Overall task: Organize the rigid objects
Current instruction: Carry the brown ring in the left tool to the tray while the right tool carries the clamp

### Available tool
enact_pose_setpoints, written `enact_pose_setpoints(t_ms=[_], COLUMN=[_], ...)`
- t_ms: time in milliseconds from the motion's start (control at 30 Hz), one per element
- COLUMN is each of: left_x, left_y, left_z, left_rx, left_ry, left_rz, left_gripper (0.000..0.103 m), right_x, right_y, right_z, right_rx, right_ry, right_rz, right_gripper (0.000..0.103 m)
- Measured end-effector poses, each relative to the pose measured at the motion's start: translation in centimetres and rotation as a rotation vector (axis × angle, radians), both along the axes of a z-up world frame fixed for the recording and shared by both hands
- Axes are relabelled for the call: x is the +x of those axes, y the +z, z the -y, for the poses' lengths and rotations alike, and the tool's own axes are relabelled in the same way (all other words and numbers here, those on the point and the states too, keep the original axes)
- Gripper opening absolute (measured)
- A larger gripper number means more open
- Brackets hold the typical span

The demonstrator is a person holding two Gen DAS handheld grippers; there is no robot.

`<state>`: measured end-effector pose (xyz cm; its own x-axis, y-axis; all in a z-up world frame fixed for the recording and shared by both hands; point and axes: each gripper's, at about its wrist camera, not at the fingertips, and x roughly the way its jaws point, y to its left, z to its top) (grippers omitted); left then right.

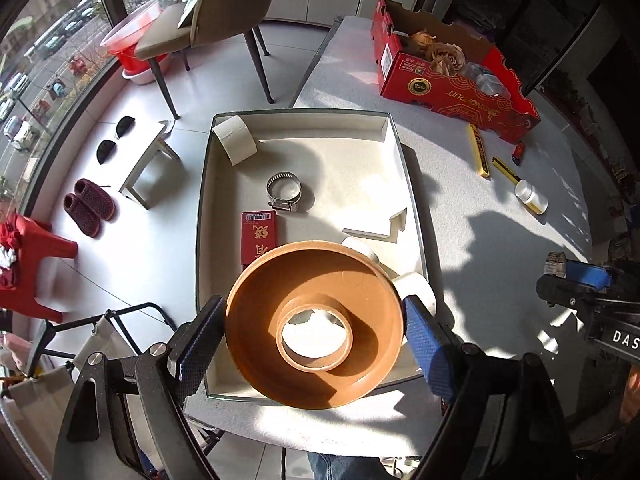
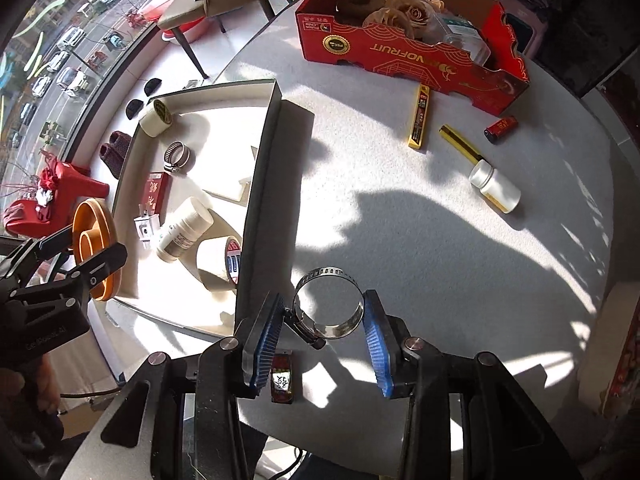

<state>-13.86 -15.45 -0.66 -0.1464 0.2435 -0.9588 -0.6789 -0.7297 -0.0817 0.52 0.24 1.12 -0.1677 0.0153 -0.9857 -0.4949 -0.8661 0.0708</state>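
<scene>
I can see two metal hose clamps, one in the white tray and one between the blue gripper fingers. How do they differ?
The clamp in the tray lies flat on the tray floor, untouched; the clamp in the right gripper is pinched between the fingers, held above the table. The tray one sits among tape rolls and a red box; the held one is outside the tray. It looks bigger, but it is nearer the camera. Both are shiny metal bands with a screw housing.

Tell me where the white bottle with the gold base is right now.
In the right wrist view the white bottle lies on its side on the table, outside the tray, far right, just past the gold tube.
</scene>
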Motion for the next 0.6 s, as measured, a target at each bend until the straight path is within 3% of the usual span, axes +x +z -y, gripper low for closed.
enact_pose_setpoints(t_ms=[333, 600], left_x=[-2.7, -4.5], left_y=[-0.4, -1.4], left_z=[0.8, -0.2], left_rx=[-0.007, -0.045], left_ry=[0.079, 0.098], left_rz=[-0.018, -0.029], left_gripper=[0.089, 0.089], right_x=[-7.4, -11.1], right_y=[-0.3, -1.6], right_z=[2.8, 2.6], right_rx=[-0.049, -0.073], right_ry=[0.110, 0.090], right_rz=[-0.015, -0.003], right_gripper=[0.042, 0.042])
